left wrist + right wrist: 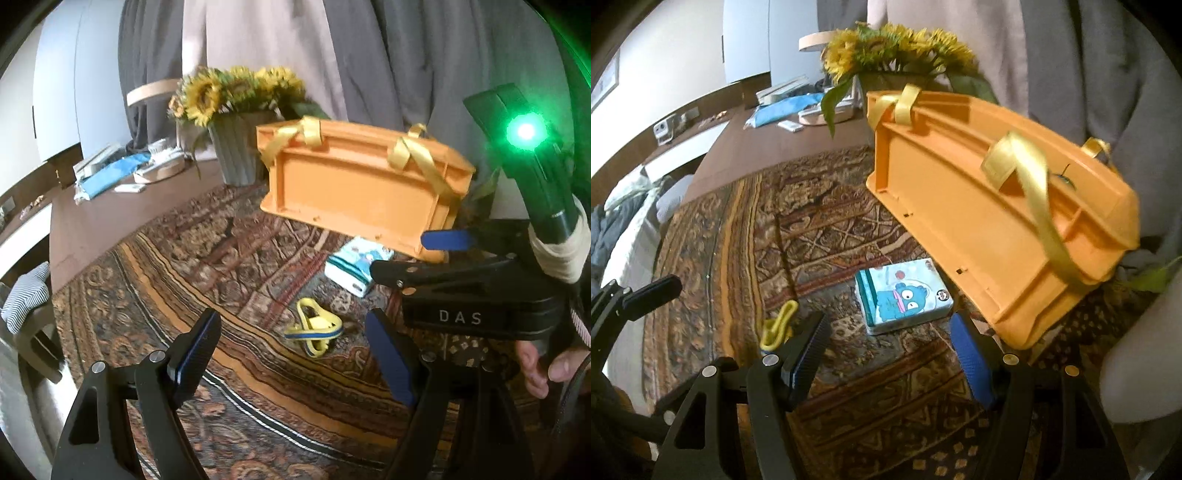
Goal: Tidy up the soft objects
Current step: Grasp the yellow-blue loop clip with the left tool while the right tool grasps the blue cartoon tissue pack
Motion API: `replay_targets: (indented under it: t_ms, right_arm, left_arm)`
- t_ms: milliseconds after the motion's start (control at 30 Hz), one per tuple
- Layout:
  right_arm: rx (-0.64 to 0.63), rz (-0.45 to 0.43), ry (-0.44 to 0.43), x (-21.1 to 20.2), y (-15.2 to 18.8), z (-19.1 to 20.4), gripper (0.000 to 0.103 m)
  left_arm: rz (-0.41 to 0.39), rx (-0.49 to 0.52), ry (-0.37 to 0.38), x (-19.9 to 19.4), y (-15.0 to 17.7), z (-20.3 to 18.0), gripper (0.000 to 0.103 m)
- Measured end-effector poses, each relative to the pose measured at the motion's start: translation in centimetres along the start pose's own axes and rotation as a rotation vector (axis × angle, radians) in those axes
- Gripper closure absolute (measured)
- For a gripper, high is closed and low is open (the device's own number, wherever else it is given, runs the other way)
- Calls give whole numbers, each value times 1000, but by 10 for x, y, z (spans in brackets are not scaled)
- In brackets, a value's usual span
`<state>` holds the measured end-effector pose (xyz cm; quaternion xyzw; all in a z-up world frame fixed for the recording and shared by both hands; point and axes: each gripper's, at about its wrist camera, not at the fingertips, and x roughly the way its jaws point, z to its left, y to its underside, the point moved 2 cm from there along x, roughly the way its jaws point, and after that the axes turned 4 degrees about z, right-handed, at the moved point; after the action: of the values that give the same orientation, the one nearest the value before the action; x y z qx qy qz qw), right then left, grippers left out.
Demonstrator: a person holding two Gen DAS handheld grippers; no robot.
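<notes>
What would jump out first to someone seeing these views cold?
The orange crate, tipped on its side with gold ribbons looped over it, fills the right of the patterned cloth. Sunflowers in a grey pot stand behind it. In front lie a cartoon tin and a yellow band, with both grippers, left and right, open above them.
</notes>
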<state>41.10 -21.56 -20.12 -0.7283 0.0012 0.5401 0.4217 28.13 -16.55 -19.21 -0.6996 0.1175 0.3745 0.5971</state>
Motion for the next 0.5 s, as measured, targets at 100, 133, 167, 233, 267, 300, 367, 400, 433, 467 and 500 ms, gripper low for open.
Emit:
replay_targets:
  t_ms: [100,133,167,233,267,300,367,400,433,467,500]
  right_arm:
    - [-18,12,-27,12,1,-4,35]
    - [-20,14,-35,16,2,-6,35]
    - [-23,16,-46,19,2,-6,35]
    - [-36,18,-52,27,2,-8,35]
    - [-41,19,-54,30,2,-8,35]
    - [-44,19,-55,34,2,-10,35]
    - [-49,27,-65,40,0,-11,35]
    - [-55,31,-68,44,0,-12,35]
    - [-63,36,-70,47,-1,-12,35]
    - [-71,39,-69,50,-2,-12,35]
    - [-79,42,-68,54,-3,-13,35]
  left_arm:
    - [23,11,-2,13,3,-6,29]
    - [36,19,-4,19,5,-9,30]
    - [46,25,-4,22,6,-11,30]
    - [61,34,-9,29,8,-14,31]
    - [68,41,-14,33,9,-16,33]
    - [75,49,-19,36,10,-17,34]
    - [78,63,-29,40,10,-19,36]
    - [79,72,-33,43,10,-21,38]
    - [79,77,-33,45,9,-22,39]
    - [80,82,-33,48,8,-23,42]
    - [83,89,-37,52,7,-25,44]
